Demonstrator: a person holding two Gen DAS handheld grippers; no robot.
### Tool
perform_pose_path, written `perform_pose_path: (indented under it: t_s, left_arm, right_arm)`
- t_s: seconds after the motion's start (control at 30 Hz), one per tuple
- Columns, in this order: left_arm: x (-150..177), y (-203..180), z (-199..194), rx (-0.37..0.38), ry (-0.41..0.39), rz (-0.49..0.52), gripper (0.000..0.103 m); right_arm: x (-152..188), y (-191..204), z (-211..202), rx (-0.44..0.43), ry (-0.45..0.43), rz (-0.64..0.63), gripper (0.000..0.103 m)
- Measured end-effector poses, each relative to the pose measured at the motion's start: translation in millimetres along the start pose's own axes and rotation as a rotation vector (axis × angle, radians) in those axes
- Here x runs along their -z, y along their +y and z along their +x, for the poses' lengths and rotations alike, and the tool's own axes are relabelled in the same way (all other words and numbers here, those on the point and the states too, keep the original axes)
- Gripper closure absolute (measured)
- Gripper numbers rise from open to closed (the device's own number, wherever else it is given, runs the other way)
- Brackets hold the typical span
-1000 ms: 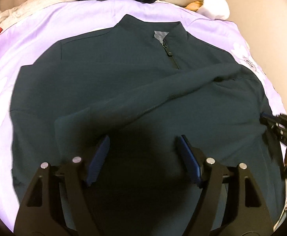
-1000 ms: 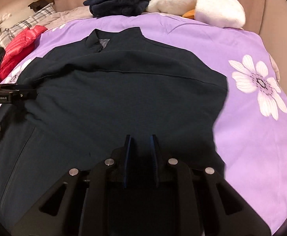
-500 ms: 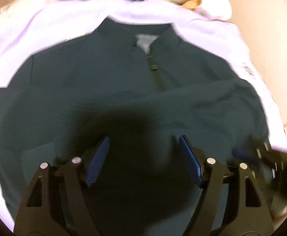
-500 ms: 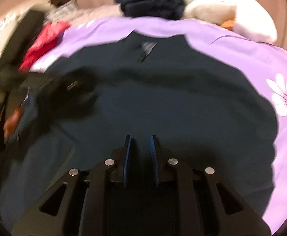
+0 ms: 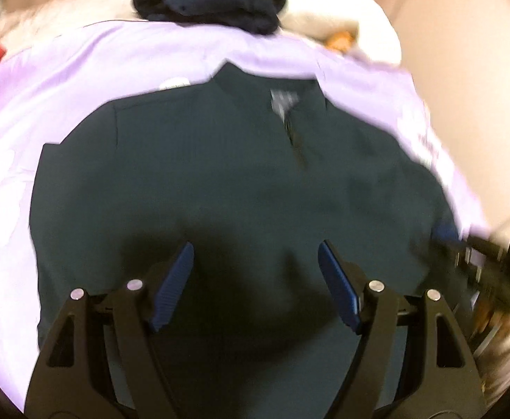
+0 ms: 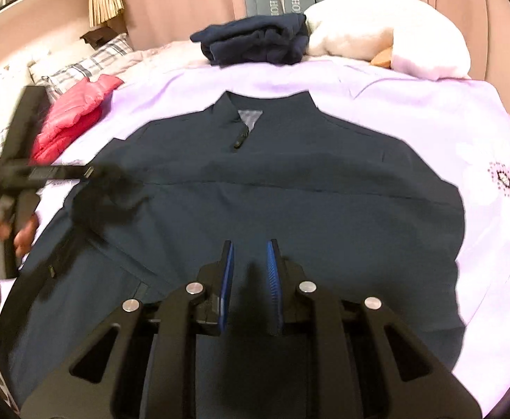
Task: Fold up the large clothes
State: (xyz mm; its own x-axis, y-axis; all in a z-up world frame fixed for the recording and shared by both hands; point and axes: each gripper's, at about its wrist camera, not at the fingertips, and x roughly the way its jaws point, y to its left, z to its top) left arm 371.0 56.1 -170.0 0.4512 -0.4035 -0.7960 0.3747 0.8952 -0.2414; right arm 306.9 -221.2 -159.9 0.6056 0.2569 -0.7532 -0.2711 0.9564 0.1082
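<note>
We've got the dark jacket (image 6: 289,188) lying flat on the bed, spread over the lilac sheet (image 6: 429,111), collar toward the far end w/ the short zip (image 6: 239,139) showing at the neck. In the right wrist view one sleeve lies folded across the chest, its edge running as a line across the body. The hem end is nearest us, under both grippers.

Our left gripper (image 5: 256,286) is released: blue pads wide apart, nothing between them, hovering over the lower middle of the jacket and casting a dark shadow on the cloth. From the right wrist view we catch that same gripper at the left edge, blurred, w/ a hand (image 6: 24,234) wrapped on its handle, near the jacket's side.

Our right gripper (image 6: 251,279) has its pads drawn in close but a narrow gap shows btwn them, and we see no cloth in that gap; it hangs above the jacket's lower front. In the left wrist view it's a blur at the right edge, by the jacket's side.

Beyond the collar: a folded navy garment (image 6: 255,40), a white pillow (image 6: 387,31) beside it, and a red puffer (image 6: 73,115) at far left near a checked pillow (image 6: 90,59). The sheet's flower print (image 6: 502,178) sits off to the right, clear of the jacket.
</note>
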Motion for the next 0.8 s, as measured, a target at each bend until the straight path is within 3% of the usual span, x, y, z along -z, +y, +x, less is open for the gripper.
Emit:
perform_pose_path:
  t_s: [0.1, 0.2, 0.27, 0.33, 0.4, 0.63, 0.73, 0.8]
  left_arm:
    - [30, 5, 5, -0.033, 0.047, 0.021, 0.028]
    - [48, 12, -17, -0.014, 0.013, -0.023, 0.028]
    - [61, 16, -41, 0.010, -0.021, -0.057, 0.027]
    - [82, 24, -69, 0.017, -0.040, -0.089, 0.015]
    - [106, 35, -92, 0.007, -0.043, -0.127, 0.014]
    - [203, 68, -160, -0.023, -0.024, -0.315, 0.014]
    - [237, 79, -178, 0.011, -0.033, -0.408, 0.014]
    - [255, 87, -183, 0.084, -0.043, -0.496, 0.014]
  right_arm:
    - [20, 12, 9, 0.046, 0.065, -0.073, 0.083]
    - [33, 22, -6, 0.058, 0.069, -0.091, 0.081]
    - [40, 28, -26, 0.017, 0.066, -0.069, 0.068]
    - [51, 35, -52, -0.005, 0.044, -0.056, 0.063]
    - [67, 40, -75, -0.013, 0.033, -0.030, 0.061]
    - [133, 12, -149, -0.015, 0.009, 0.202, 0.051]
    - [159, -12, -175, -0.018, -0.013, 0.348, 0.049]
    - [176, -26, -187, -0.018, -0.021, 0.427, 0.047]
